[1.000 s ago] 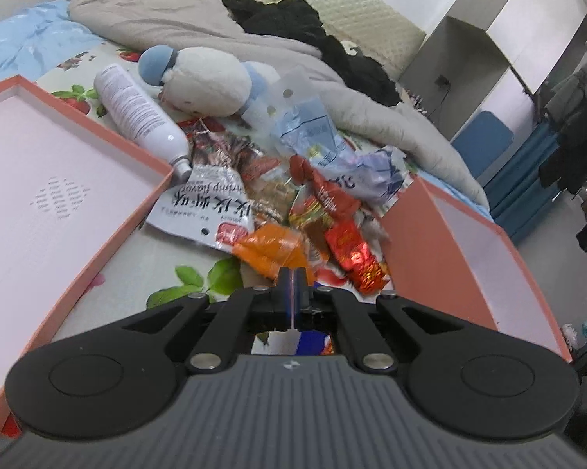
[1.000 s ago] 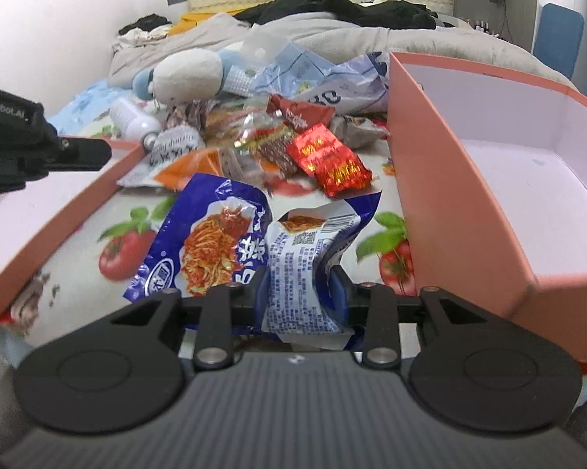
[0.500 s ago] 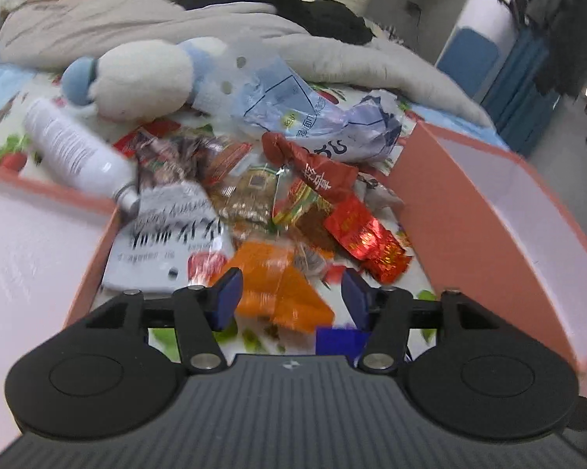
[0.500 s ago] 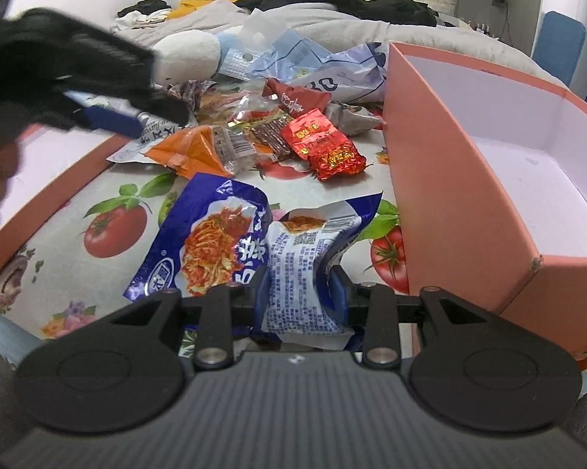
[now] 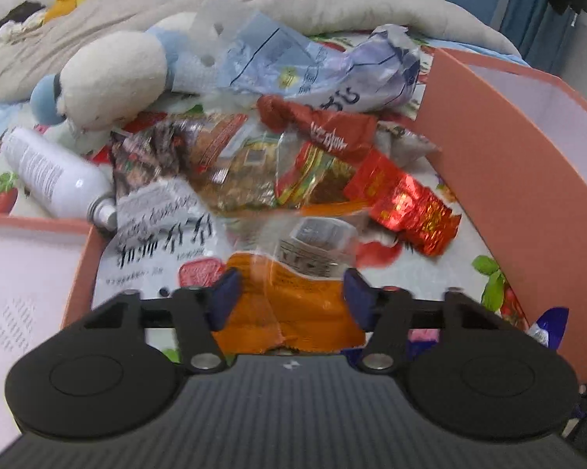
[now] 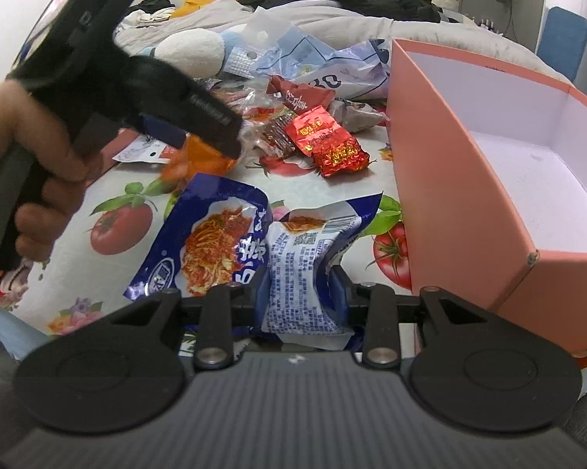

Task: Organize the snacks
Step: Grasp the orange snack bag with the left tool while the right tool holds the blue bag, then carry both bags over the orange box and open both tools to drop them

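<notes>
I am looking down at a bed strewn with snack packets between two pink boxes. My left gripper (image 5: 289, 293) straddles an orange packet (image 5: 293, 312), its jaws closing with the packet between them but the pads not yet pressing. To do this well I judge I should close squarely on the packet's body, clear of the white packet (image 5: 164, 242) just beside it. My right gripper (image 6: 301, 297) is clamped partway on a blue noodle packet (image 6: 305, 273), near the open pink box (image 6: 461, 203) on my right, where it probably belongs.
</notes>
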Available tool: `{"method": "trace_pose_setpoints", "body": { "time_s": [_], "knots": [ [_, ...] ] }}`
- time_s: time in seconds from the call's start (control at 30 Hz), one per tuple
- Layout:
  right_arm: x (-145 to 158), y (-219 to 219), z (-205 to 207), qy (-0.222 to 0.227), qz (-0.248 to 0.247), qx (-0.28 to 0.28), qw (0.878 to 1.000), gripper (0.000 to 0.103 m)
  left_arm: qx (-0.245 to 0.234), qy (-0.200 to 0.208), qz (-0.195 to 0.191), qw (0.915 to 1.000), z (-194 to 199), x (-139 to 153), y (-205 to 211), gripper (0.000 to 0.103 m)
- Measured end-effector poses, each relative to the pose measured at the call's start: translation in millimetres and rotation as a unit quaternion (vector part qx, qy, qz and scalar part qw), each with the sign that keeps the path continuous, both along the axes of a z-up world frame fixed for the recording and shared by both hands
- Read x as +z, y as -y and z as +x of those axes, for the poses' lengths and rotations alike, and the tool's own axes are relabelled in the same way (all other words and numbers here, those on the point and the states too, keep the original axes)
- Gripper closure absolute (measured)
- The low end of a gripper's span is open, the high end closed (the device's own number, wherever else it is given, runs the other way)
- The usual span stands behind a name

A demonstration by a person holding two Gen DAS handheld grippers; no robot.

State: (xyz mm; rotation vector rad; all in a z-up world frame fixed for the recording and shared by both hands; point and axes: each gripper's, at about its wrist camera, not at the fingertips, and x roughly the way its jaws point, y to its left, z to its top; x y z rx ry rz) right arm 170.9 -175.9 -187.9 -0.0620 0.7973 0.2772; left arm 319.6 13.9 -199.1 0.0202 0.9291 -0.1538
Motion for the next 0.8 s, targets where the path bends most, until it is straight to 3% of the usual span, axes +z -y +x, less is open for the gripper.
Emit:
{"method": "trace_pose_setpoints", "body": {
  "time_s": [0.03,0.07,0.2,0.53,0.8],
  "knots": [
    [0.3,0.1,0.1,0.001,0.000,0.000,1.000,0.067,0.004,0.000,0.001,1.0000,-2.9,0.1,-2.4,0.065],
    [0.9,0.3,-0.1,0.002,0.001,0.000,1.000,0.067,0.010,0.001,0.001,1.0000,-5.5,0.8,-4.4,0.068],
    [5.5,3.5,-4.0,0.008,0.008,0.001,1.000,0.067,0.032,0.004,-0.014,0.9994,-22.5,8.7,-15.0,0.074],
    [22.1,11.7,-19.6,0.014,0.021,0.002,1.000,0.067,0.108,0.026,-0.057,0.9922,-81.5,32.1,-36.0,0.077],
    [50.5,17.0,-35.3,0.034,0.040,0.003,0.999,0.067,0.148,0.059,-0.078,0.9841,-129.9,70.2,-45.2,0.078]
  ]
}}
